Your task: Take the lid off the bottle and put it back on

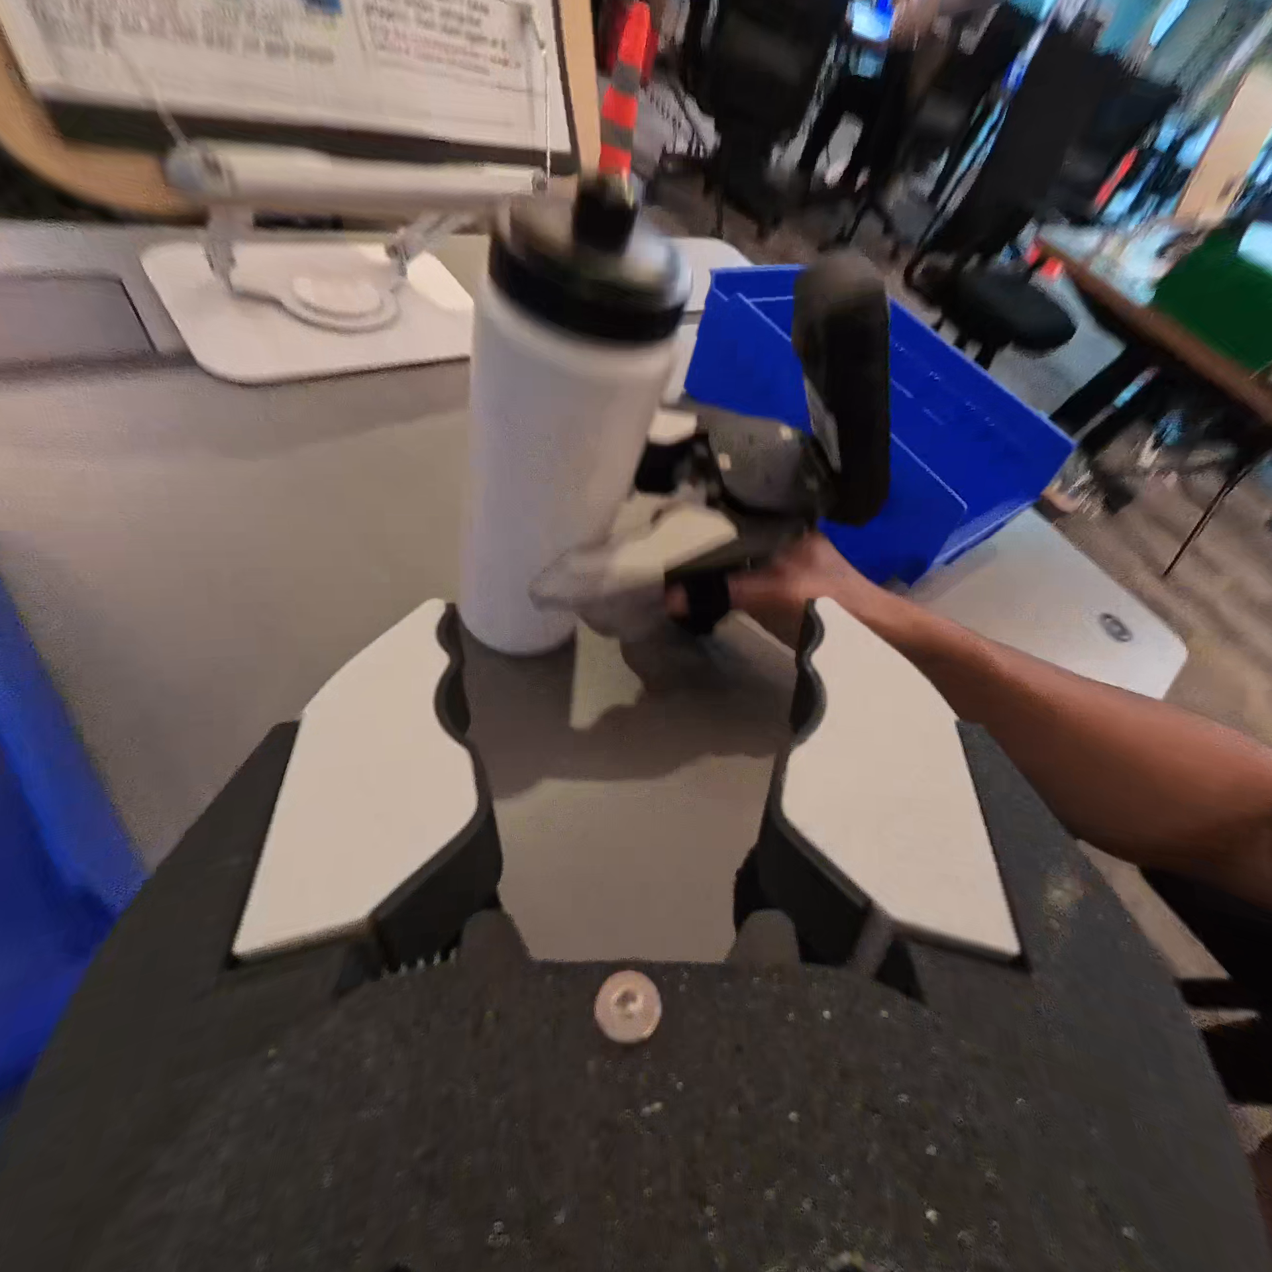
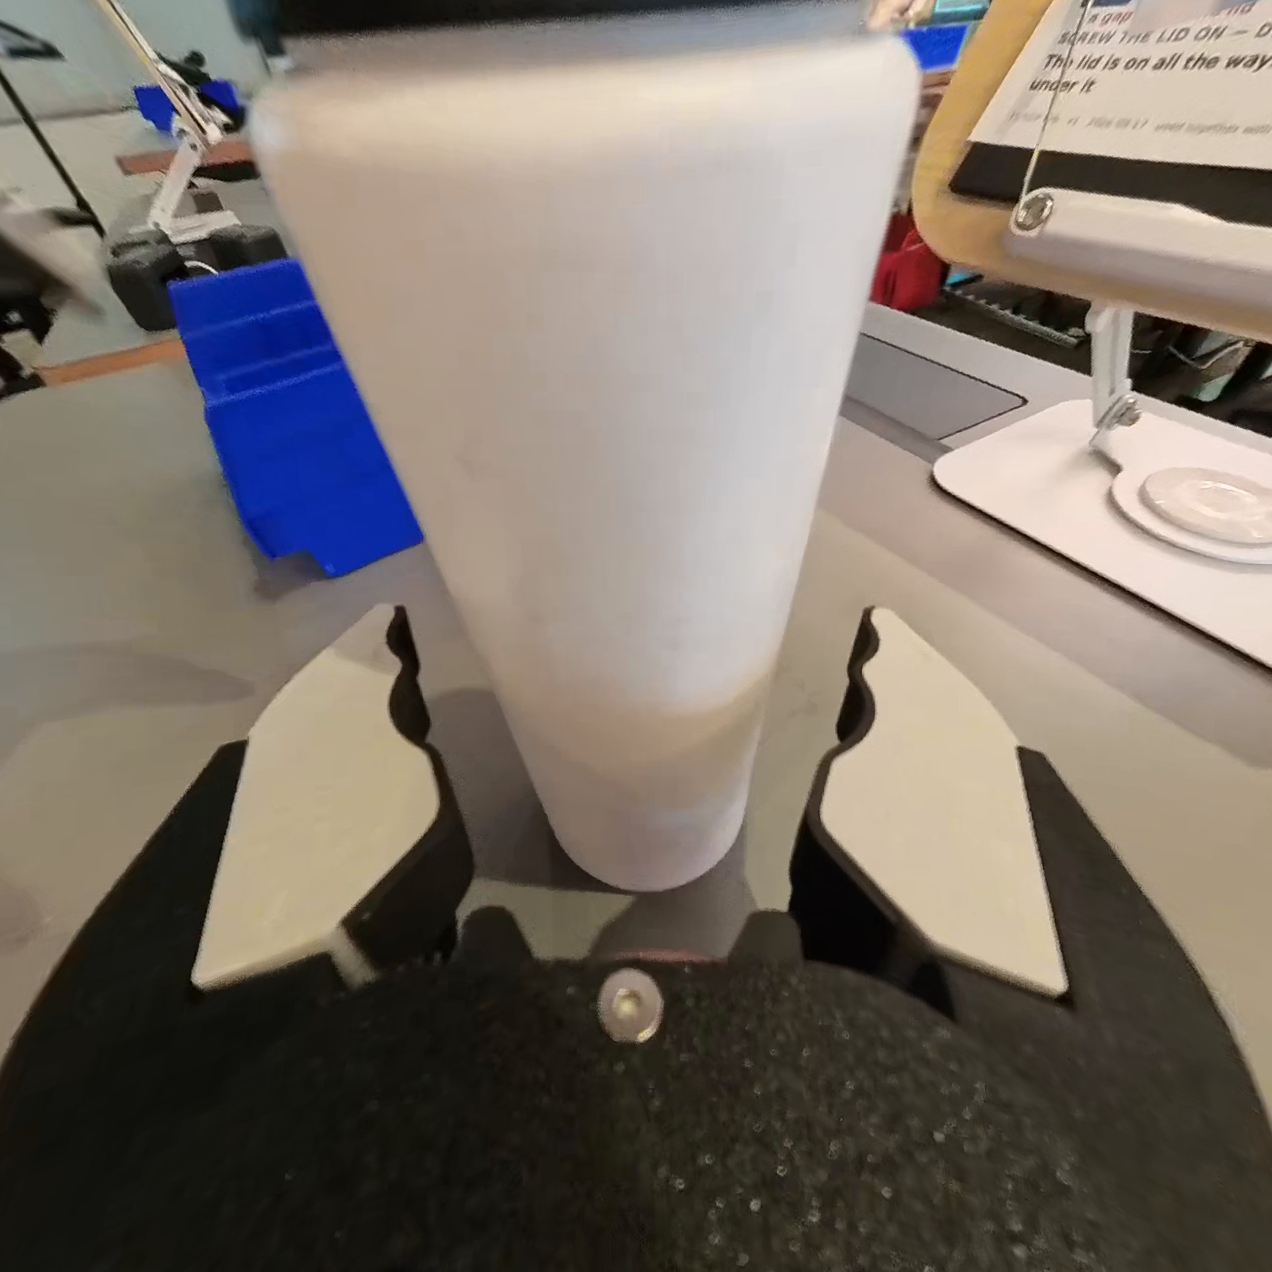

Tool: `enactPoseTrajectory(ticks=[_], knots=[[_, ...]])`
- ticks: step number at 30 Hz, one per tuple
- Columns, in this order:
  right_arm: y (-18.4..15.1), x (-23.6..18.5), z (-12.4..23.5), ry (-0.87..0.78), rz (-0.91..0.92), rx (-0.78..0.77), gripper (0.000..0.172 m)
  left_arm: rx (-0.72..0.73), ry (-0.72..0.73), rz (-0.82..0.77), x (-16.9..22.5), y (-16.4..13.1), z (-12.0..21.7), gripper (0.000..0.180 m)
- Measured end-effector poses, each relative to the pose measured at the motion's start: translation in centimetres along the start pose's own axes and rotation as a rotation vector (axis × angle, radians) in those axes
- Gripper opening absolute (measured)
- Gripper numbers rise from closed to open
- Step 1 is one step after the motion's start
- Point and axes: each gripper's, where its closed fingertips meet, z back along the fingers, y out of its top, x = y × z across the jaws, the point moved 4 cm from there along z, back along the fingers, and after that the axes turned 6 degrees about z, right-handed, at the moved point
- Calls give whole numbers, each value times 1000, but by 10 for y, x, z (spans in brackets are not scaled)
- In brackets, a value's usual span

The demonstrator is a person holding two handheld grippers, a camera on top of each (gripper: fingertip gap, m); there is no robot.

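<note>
Left wrist view: your left gripper (image 1: 626, 619) is spread wide and bare; the bottle (image 1: 550, 447), lid (image 1: 592, 275) on, stands on the table (image 1: 206, 516) just ahead.
Right wrist view: your right gripper (image 2: 633, 619) brackets the bottle (image 2: 585, 413), gaps showing at both pads (image 2: 406, 688).

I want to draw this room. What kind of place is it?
Probably an office or workshop. There are black office chairs, long work tables, blue storage bins and a sheet of instructions on a stand.
</note>
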Motion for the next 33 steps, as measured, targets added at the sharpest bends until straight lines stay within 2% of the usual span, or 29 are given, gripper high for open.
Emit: enactPoseTrajectory(ticks=[3,5,6,9,12,15,19,21,23,25,27,31,33], knots=[[0,5,-7,-5,1,-5,119,15,43,8,-8,-68,7,87],[-3,4,-11,22,21,-29,101,51,66,-7,-8,-92,15,82],[-4,3,-12,38,28,-40,88,63,58,-10,-5,-97,19,78],[-3,8,-10,-7,72,-58,86,71,26,-41,1,-90,25,78],[12,12,5,-40,16,-39,85,83,16,-80,-3,-83,33,78],[49,22,40,-88,-14,22,85,88,-27,-31,-10,-88,42,76],[123,50,121,-220,-54,112,85,187,-111,124,-13,-77,60,76],[152,70,166,-290,-104,95,86,202,-85,134,-20,-76,64,76],[164,95,208,-383,-169,-7,86,187,-48,128,-27,-77,64,76],[154,128,246,-532,-216,-184,86,175,-13,124,-31,-78,64,77],[125,153,271,-585,-314,-379,86,156,2,116,-32,-80,61,78],[29,174,288,-497,-662,-743,86,104,-13,106,-28,-86,52,78],[-16,177,284,-451,-788,-842,85,78,-27,116,-26,-89,46,78]])
